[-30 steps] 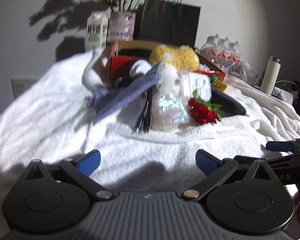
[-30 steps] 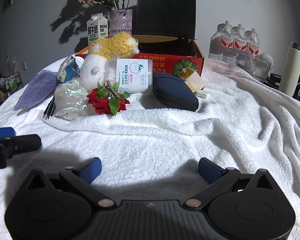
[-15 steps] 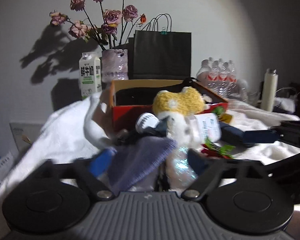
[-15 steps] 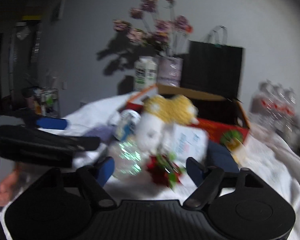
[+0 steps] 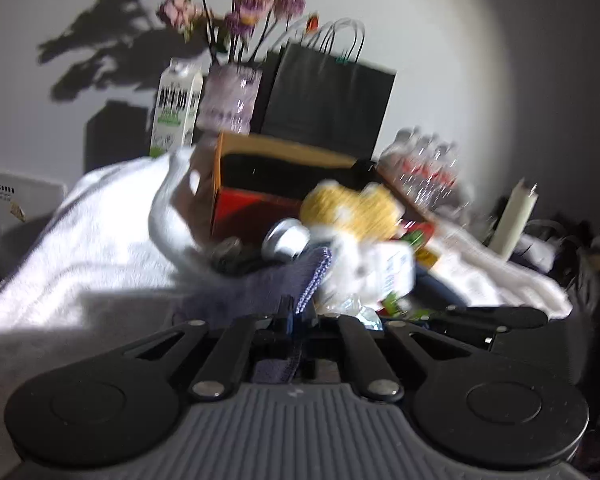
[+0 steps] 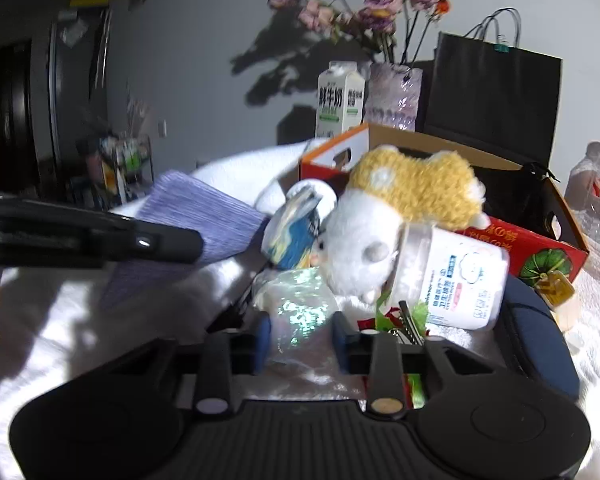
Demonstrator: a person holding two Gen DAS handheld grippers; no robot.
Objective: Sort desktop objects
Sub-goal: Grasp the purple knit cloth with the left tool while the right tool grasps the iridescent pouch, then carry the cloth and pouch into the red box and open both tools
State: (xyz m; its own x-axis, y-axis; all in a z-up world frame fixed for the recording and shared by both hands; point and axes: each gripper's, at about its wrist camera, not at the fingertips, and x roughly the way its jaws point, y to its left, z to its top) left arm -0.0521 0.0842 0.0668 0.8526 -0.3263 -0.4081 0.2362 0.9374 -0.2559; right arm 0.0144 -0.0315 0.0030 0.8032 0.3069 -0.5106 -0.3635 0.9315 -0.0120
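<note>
Purple cloth (image 5: 260, 292) sits pinched between the drawn-together fingers of your left gripper (image 5: 288, 320), one edge running down through the narrow gap toward the camera. From the right wrist view the same cloth (image 6: 204, 224) is lifted off the white towel (image 6: 60, 320) and fans out from the tip of that left gripper (image 6: 168, 246), just left of the pile.

Your right gripper (image 6: 298, 332) has its blue pads (image 6: 263, 330) set close on either side of the iridescent crinkly packet (image 6: 300, 304); the packet lies between them, though you cannot tell from this view whether the pads actually press it.

Just behind the packet rests the white and yellow plush toy (image 6: 380, 224), with the clear cotton-swab jar (image 6: 452, 276) lying on its side against it. A red artificial flower with green leaves (image 6: 396, 316) shows just right of the packet. A dark blue case (image 6: 536, 340) lies on the towel to the right. The open cardboard box (image 6: 512, 200) stands behind the pile, and a milk carton (image 6: 340, 100), a vase of flowers (image 6: 394, 92) and a black paper bag (image 6: 492, 92) stand against the wall.
</note>
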